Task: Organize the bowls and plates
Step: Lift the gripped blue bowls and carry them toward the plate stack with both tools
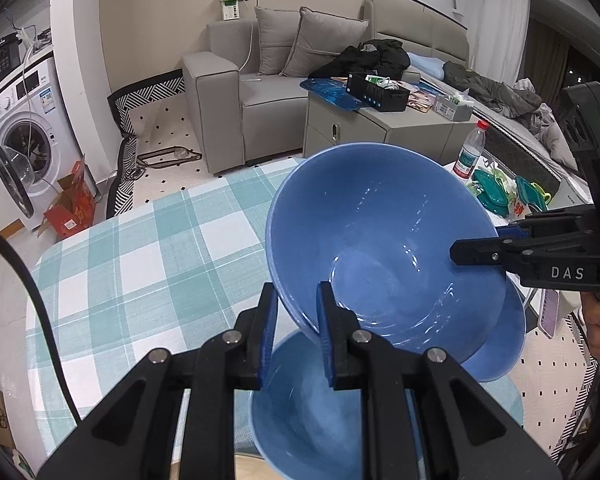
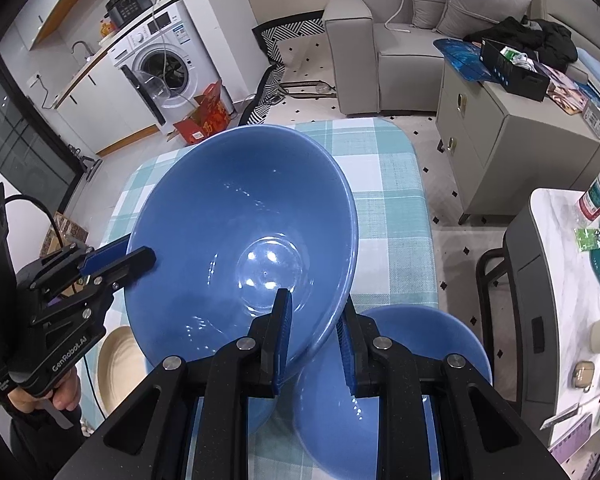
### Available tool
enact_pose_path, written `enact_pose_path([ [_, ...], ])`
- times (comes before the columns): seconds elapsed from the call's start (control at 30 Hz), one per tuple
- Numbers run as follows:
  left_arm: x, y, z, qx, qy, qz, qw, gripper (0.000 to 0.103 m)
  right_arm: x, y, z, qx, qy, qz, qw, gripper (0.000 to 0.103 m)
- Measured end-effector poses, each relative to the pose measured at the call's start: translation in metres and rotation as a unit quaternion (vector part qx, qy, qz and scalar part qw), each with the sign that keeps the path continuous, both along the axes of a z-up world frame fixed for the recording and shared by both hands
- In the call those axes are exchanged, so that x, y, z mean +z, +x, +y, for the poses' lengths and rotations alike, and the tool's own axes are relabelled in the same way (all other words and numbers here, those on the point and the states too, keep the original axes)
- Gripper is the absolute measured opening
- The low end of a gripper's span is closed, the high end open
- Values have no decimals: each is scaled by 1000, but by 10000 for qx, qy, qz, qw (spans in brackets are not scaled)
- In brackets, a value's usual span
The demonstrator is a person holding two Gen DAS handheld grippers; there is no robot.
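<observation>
While both tongs pinch its rim, a big blue bowl (image 1: 384, 240) hangs tilted above the checked worktop (image 1: 140, 264).
Left tongs (image 1: 296, 332) and right tongs (image 2: 314, 340) are each clenched on opposite rim edges; the bowl's mouth tips toward the cameras. Two more blue bowls (image 2: 400, 392) sit beneath near the worktop's near edge, with a cream plate (image 2: 116, 372) beside them; the far half lies bare.

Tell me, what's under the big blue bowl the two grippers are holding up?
Under the big blue bowl sit two smaller blue bowls on the checked tablecloth, with a cream plate beside them. The lifted bowl covers part of each, so anything else beneath is hidden.
</observation>
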State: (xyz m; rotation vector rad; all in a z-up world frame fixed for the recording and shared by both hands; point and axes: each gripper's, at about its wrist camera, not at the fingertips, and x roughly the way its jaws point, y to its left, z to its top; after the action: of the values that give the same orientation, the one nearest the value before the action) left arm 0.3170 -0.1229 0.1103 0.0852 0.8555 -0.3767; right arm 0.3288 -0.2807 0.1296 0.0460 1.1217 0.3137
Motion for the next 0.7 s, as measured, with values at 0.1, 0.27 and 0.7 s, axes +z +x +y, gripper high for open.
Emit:
enact_pose_path([
  [0.1, 1, -5, 5, 10, -5, 10, 10000, 17, 2, -6, 4, 53, 19, 4, 10000, 22],
  [0.27, 1, -14, 12, 11, 15, 39, 10000, 17, 3, -15, 12, 176, 43, 57, 9998, 22],
  [0.7, 0, -42, 25, 20, 120, 20, 9999, 17, -3, -34, 29, 435, 40, 247, 9987, 22],
])
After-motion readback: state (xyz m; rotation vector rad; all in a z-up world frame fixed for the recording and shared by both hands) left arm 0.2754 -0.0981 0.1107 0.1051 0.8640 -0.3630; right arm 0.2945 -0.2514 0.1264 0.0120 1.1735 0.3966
